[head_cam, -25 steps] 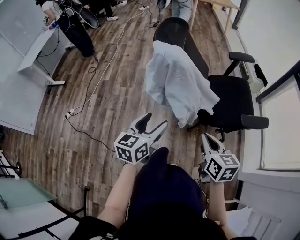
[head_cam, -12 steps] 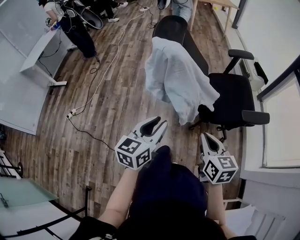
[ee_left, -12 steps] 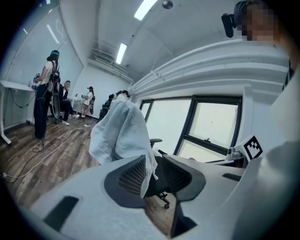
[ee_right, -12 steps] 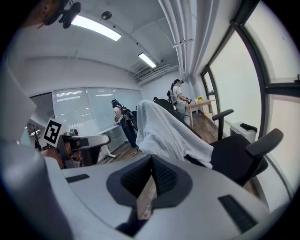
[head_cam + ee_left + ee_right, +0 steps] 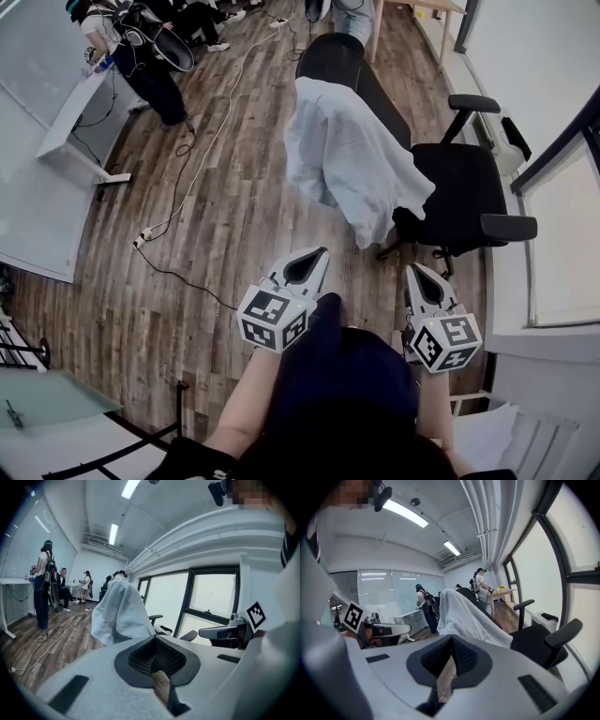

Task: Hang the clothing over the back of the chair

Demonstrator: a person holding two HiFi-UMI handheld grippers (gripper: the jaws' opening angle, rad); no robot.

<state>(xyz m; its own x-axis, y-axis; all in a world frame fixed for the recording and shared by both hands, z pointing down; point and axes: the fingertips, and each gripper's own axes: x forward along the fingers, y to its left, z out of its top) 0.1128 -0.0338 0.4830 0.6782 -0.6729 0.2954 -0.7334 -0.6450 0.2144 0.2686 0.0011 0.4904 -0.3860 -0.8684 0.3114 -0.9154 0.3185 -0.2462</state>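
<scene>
A pale blue garment hangs draped over the back of a black office chair; it also shows in the left gripper view as the garment and in the right gripper view as the garment. Both grippers are well short of the chair, near my body. My left gripper is shut with nothing between its jaws. My right gripper is shut too and holds nothing.
Wooden floor with a white cable and power strip at left. A white desk stands at far left with a person beside it. Windows and a sill run along the right.
My left gripper's jaws have gone from wide open to shut, empty. Both grippers drifted slightly back from the chair. The garment stays on the chair back.
</scene>
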